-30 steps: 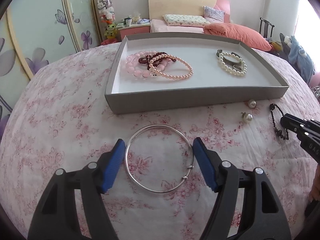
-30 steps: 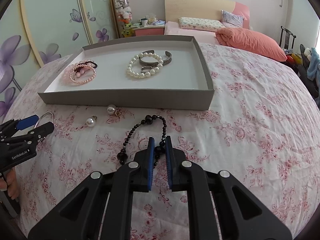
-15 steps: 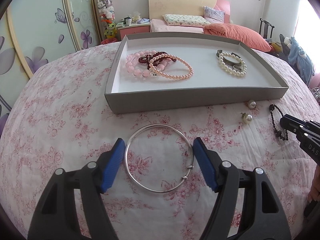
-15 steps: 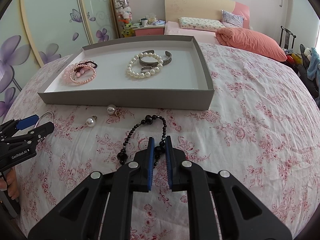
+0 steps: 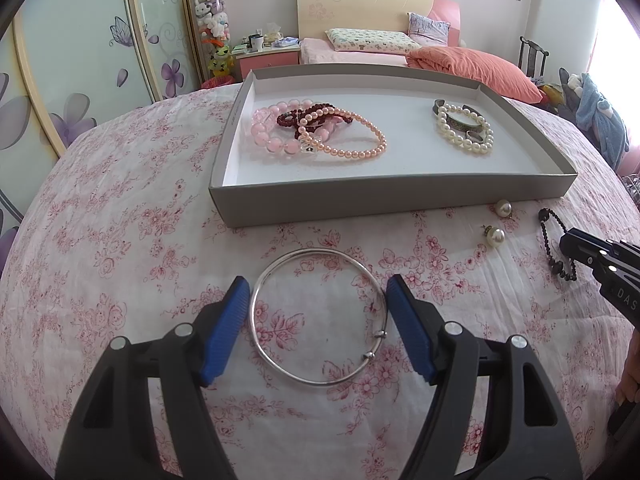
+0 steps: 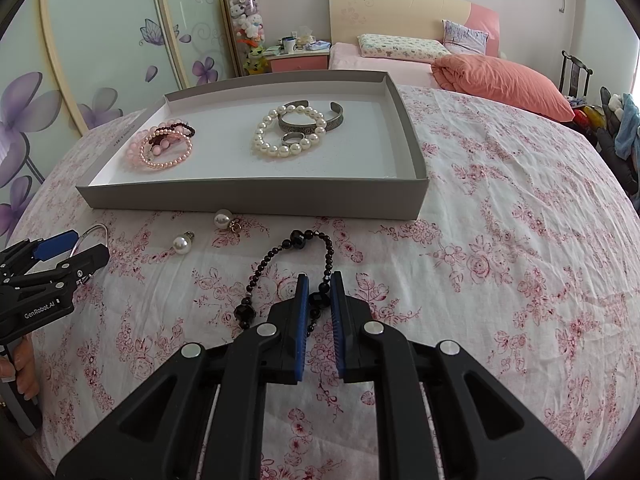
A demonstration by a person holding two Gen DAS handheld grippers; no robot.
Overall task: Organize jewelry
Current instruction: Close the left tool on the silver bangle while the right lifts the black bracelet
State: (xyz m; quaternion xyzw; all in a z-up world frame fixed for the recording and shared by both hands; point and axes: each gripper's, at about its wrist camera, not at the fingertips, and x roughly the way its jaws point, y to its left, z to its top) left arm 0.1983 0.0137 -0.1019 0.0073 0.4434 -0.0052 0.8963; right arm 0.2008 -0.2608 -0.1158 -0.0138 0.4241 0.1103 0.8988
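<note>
With the silver bangle bracketed on the bed by the spread left hand-held gripper and the black bead bracelet pinched by the right hand-held gripper, both are best lifted gently into the tray.

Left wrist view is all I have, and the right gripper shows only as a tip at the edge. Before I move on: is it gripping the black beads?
Observer: Yes. In the right wrist view the right gripper is shut on the black bead strand, pinching it near one end.
Operator: Is the strand off the cloth?
Observer: No. Most of it lies on the floral cloth, looped toward the tray.
Operator: And its other end?
Observer: The large end bead lies free, left of the pads.
</note>
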